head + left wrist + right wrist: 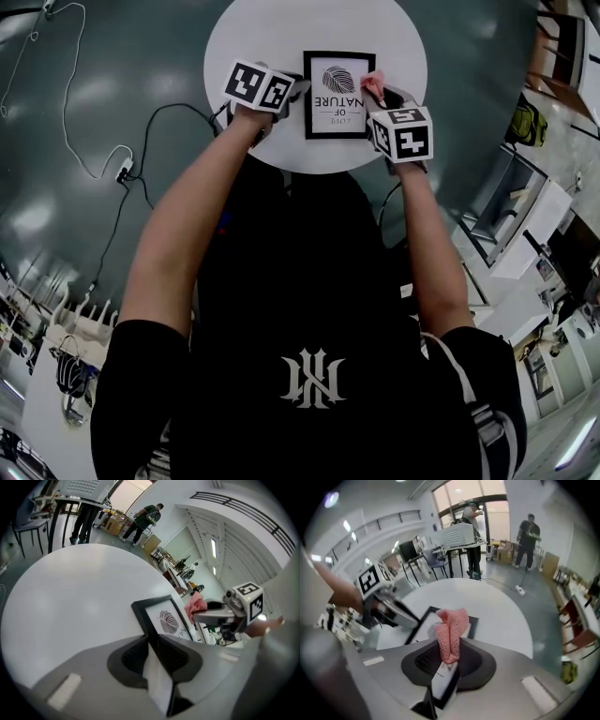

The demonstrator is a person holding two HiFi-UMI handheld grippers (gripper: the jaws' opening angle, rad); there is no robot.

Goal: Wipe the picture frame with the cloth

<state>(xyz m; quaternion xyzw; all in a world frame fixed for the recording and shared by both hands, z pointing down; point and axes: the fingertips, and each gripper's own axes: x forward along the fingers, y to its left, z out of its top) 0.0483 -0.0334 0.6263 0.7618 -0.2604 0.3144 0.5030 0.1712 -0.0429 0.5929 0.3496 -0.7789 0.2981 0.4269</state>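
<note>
A black picture frame [337, 94] with a white leaf print lies on the round white table [262, 37]. My left gripper [296, 93] is shut on the frame's left edge; in the left gripper view the frame [161, 619] runs out from between the jaws of that gripper [152, 641]. My right gripper [381, 94] is shut on a pink knitted cloth [373, 82] at the frame's right edge. In the right gripper view the cloth [451, 632] stands bunched above that gripper [449, 657], and the frame's edge [443, 682] shows between the jaws.
The table edge [309, 171] is close to the person's body. A white cable with a plug [122, 169] and a black cable [159, 117] lie on the dark floor at left. People [528, 538] stand far behind, beside desks and chairs [436, 557].
</note>
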